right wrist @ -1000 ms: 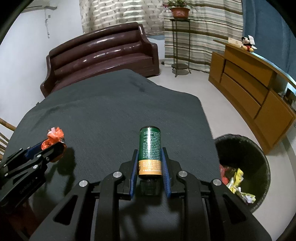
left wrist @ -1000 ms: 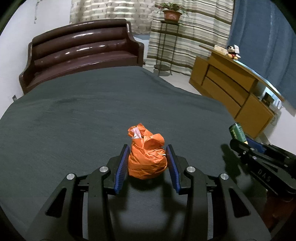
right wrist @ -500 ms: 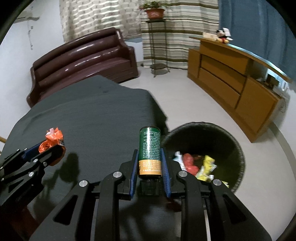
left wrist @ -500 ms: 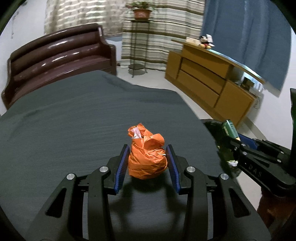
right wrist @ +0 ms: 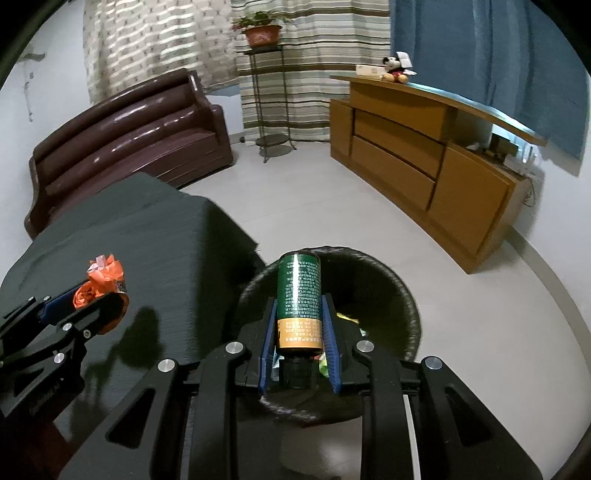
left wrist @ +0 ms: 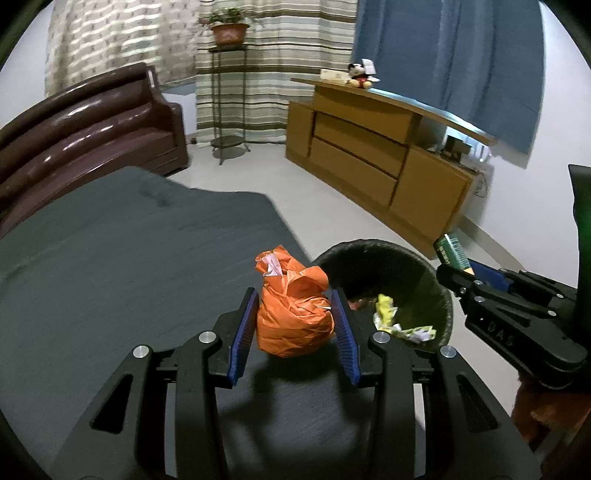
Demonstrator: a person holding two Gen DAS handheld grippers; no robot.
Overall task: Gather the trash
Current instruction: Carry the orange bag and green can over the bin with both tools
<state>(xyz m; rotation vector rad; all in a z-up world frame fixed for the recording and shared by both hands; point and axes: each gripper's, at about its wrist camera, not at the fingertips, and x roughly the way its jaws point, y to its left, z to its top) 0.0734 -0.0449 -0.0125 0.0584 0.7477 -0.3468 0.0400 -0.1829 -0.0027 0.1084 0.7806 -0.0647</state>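
Orange crumpled plastic bag (left wrist: 293,317), knotted at the top with a scrap of pink-and-white paper poking out, gripped on both sides by the ribbed blue pads (left wrist: 242,332) of the left gripper (left wrist: 293,293). Held clear of the dark grey cloth-covered table (left wrist: 110,277), over its near right corner, just beside the rim of the round black waste bin (left wrist: 369,243). Seen from the right wrist camera as a small orange bundle (right wrist: 99,280) pinched at the tip of the left gripper (right wrist: 103,291), with its shadow cast on the cloth (right wrist: 166,240) below.

Green cylindrical can with an orange band and a black cap (right wrist: 299,291), clenched between the blue pads of the right gripper (right wrist: 299,301). Cap end toward the camera, bottom end pointing forward, suspended directly above the mouth of the bin (right wrist: 406,291). Visible in the left wrist view too, as a green end (left wrist: 452,253) jutting from the right gripper (left wrist: 461,273) above the far side of the bin.

Inside the bin, yellow crumpled wrappers (left wrist: 386,306) and bits of red and white litter.

Beyond the table, a glossy dark brown leather sofa (left wrist: 85,136). To the right, a long wooden sideboard (left wrist: 369,162) with a Mickey Mouse plush toy (left wrist: 358,74) on top. Between them, a potted plant in a terracotta pot (left wrist: 229,32) on a thin metal stand, against striped curtains. Behind the sideboard, a blue curtain (left wrist: 461,55).
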